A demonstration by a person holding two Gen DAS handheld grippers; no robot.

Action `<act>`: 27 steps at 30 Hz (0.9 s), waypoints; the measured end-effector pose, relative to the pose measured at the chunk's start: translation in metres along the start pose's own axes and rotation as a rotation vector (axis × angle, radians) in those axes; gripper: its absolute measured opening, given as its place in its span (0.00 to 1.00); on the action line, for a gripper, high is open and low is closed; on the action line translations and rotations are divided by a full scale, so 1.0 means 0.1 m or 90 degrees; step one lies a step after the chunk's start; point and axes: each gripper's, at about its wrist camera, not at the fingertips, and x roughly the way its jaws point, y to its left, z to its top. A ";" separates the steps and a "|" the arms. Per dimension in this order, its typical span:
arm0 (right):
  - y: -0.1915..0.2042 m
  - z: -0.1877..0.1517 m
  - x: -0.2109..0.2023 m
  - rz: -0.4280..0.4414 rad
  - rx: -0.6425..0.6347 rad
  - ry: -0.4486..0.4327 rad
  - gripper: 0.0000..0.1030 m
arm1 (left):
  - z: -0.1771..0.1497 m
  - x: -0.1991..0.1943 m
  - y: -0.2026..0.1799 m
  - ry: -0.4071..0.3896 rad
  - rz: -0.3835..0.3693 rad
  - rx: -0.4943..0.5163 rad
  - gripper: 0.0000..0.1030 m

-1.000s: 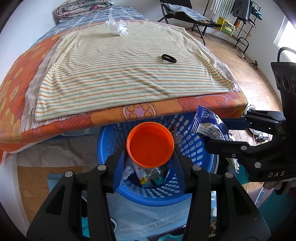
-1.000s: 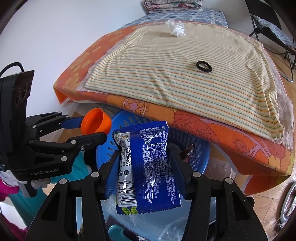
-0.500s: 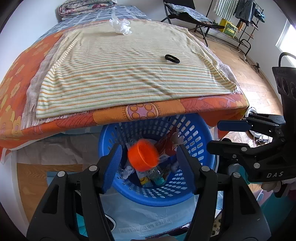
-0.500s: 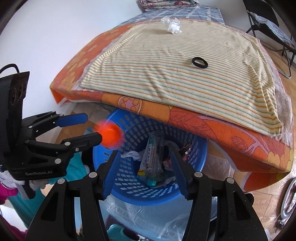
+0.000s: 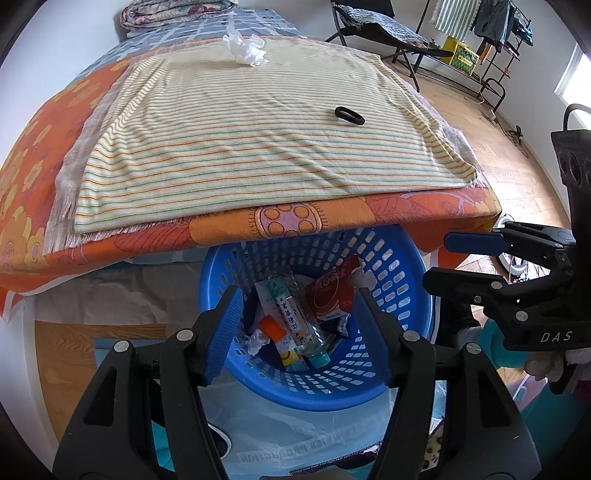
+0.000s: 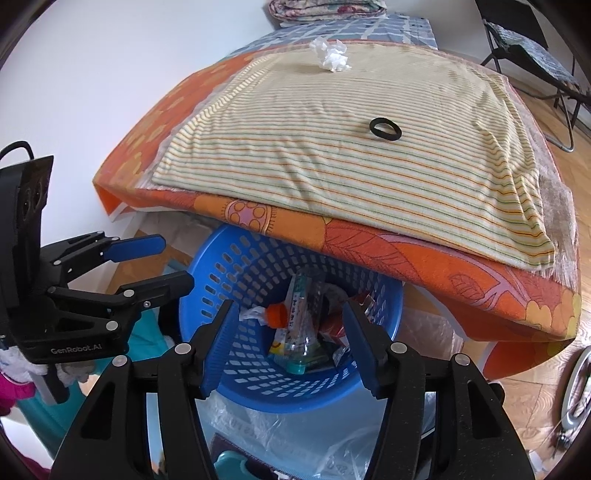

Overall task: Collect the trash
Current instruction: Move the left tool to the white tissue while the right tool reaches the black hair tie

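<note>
At the far left of the right wrist view, the left hand-held gripper (image 6: 155, 262) pokes in from the side, its two blue-padded fingers spread apart with nothing between them. The left wrist view shows the same: the pads stand wide and frame only the blue basket (image 5: 410, 295) below.

The basket, a perforated plastic tub, stands on the floor, partly tucked beneath the overhanging edge of the bed (image 5: 33, 147). The collected trash lies inside it: a small orange cup (image 6: 277, 315) toward the left, next to a crumpled white scrap (image 6: 253, 314); a clear plastic bottle with a teal cap (image 5: 295, 321) lying across the middle; and a red carton (image 5: 328, 295) leaning toward the right wall. Other wrappers sit beneath these, too jumbled to tell apart.

On the bed above, a striped blanket (image 5: 258, 140) covers an orange flowered spread. A crumpled white tissue (image 5: 244, 48) rests near the blanket's far edge, and a black ring (image 5: 349, 116) lies well apart from it, farther right.

The right hand-held gripper (image 6: 284, 345) hangs over the basket with its jaws opening, and no item sits between them. In the left wrist view it (image 5: 439, 258) enters from the right edge, just beside the basket rim. A folding chair (image 5: 384, 26) stands on the wooden floor at the far right.
</note>
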 end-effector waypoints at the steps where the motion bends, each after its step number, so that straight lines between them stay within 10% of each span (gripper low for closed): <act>1: 0.00 0.00 0.00 0.000 0.001 0.000 0.57 | 0.00 0.00 0.00 0.000 0.000 0.000 0.62; 27: -0.01 0.18 -0.23 -0.095 0.010 -0.058 0.66 | 0.25 -0.10 0.11 -0.029 0.013 -0.031 0.68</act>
